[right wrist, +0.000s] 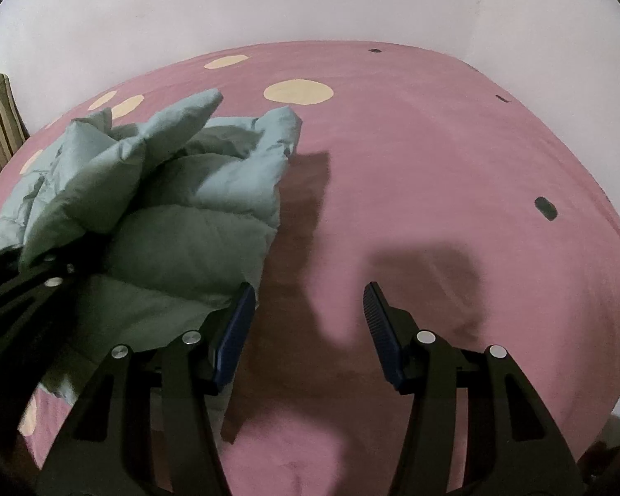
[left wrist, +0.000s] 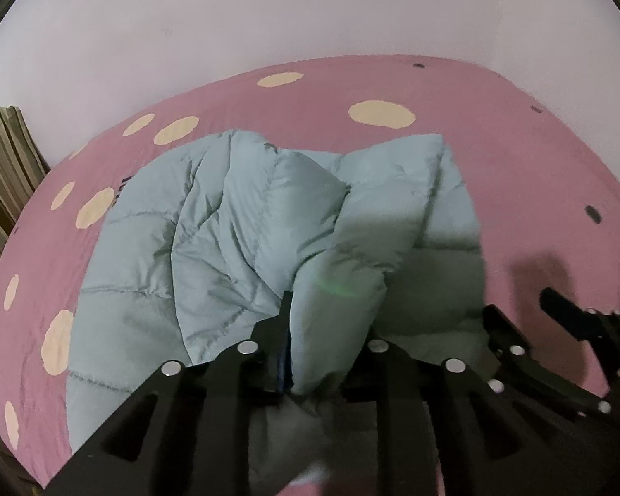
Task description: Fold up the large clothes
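A pale blue-grey quilted puffer jacket [left wrist: 235, 223] lies bunched on a pink bed sheet [left wrist: 516, 157] with cream dots. My left gripper [left wrist: 326, 330] is shut on a puffy fold of the jacket and holds it lifted, as the right wrist view shows at the left edge [right wrist: 53, 266]. My right gripper [right wrist: 308, 314] is open and empty just above the bare sheet, its left finger beside the jacket's right edge [right wrist: 211, 215]. It also shows in the left wrist view [left wrist: 529, 322] at the right.
The bed's pink sheet [right wrist: 434, 165] runs back to a pale wall [right wrist: 310, 0]. A striped brown fabric [left wrist: 4, 165] hangs at the bed's left side. Small dark marks [right wrist: 544, 208] dot the sheet on the right.
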Demonstrator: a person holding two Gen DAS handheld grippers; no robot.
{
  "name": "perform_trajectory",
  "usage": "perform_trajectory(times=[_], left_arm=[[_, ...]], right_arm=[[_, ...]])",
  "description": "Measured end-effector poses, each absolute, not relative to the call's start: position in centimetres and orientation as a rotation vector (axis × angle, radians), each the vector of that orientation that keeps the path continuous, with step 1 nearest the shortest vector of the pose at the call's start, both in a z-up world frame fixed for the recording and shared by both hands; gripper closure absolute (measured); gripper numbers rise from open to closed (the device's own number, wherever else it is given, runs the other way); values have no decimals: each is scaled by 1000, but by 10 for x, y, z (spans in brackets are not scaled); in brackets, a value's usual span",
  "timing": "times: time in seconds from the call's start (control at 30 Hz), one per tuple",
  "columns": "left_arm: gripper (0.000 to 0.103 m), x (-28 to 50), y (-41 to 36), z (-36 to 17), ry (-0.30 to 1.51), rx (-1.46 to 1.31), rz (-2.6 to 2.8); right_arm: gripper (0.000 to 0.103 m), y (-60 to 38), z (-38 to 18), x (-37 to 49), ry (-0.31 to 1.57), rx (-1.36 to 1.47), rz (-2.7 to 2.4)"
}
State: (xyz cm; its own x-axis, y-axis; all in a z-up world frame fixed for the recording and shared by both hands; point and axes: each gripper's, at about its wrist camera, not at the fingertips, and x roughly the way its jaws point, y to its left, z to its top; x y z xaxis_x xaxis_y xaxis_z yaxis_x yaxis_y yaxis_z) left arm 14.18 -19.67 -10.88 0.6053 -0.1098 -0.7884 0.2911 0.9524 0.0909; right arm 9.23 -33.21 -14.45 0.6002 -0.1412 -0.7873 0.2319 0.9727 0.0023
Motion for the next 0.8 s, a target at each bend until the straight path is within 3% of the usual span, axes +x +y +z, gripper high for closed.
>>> perform_trajectory(times=[0.3, 0.37, 0.53, 0.6, 0.67, 0.8], left_arm=[[72, 106, -189, -61, 778, 195, -290], [65, 100, -179, -49, 745, 190, -281], [63, 105, -124, -29, 712, 123, -197], [55, 110, -98, -27, 705, 89, -149], [53, 118, -69, -30, 696, 69, -72], [53, 136, -27, -53, 732, 55, 34]], right_arm=[[49, -329, -132, 80, 884, 87, -240], [48, -327, -128, 78, 879, 81, -238], [47, -311, -113, 75, 852, 60, -221], [45, -304, -106, 75, 840, 56, -207], [40, -296, -98, 77, 824, 59, -190], [40, -277, -89, 88, 818, 54, -150]])
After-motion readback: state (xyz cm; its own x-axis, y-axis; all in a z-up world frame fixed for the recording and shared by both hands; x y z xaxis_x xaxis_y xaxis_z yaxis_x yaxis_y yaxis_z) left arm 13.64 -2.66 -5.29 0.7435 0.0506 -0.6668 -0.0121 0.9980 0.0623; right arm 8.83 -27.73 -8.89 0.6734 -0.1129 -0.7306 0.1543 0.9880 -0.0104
